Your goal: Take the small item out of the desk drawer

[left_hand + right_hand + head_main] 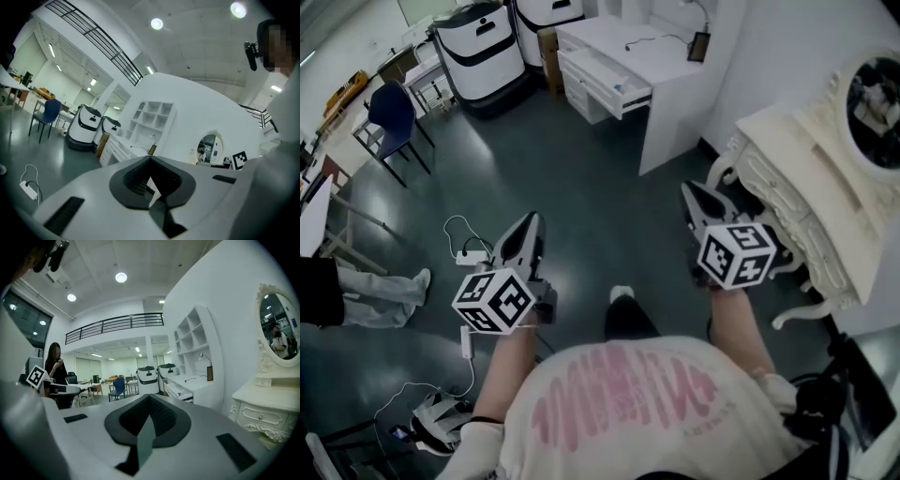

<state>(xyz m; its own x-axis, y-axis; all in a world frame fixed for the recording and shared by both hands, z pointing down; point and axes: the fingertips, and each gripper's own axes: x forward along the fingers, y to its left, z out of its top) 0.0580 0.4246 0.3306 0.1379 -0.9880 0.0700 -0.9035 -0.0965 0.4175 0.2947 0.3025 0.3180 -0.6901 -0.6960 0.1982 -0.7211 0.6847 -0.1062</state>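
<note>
A white desk point(675, 66) stands against the far wall with one drawer point(605, 77) pulled open; what lies in the drawer is too small to make out. Both grippers are held over the dark floor, well short of the desk. My left gripper point(528, 225) is shut with nothing in it, and its jaws meet at the tip in the left gripper view point(150, 158). My right gripper point(694, 195) is shut and empty too, pointing toward the desk point(187, 383), whose drawer point(177, 391) is also open in this view.
An ornate cream dressing table point(806, 178) with an oval mirror stands close on the right. Two white machines point(478, 42) and a blue chair point(389, 112) are at the back left. A power strip with cable point(471, 255) lies on the floor. A seated person's legs point(366, 286) show at the left.
</note>
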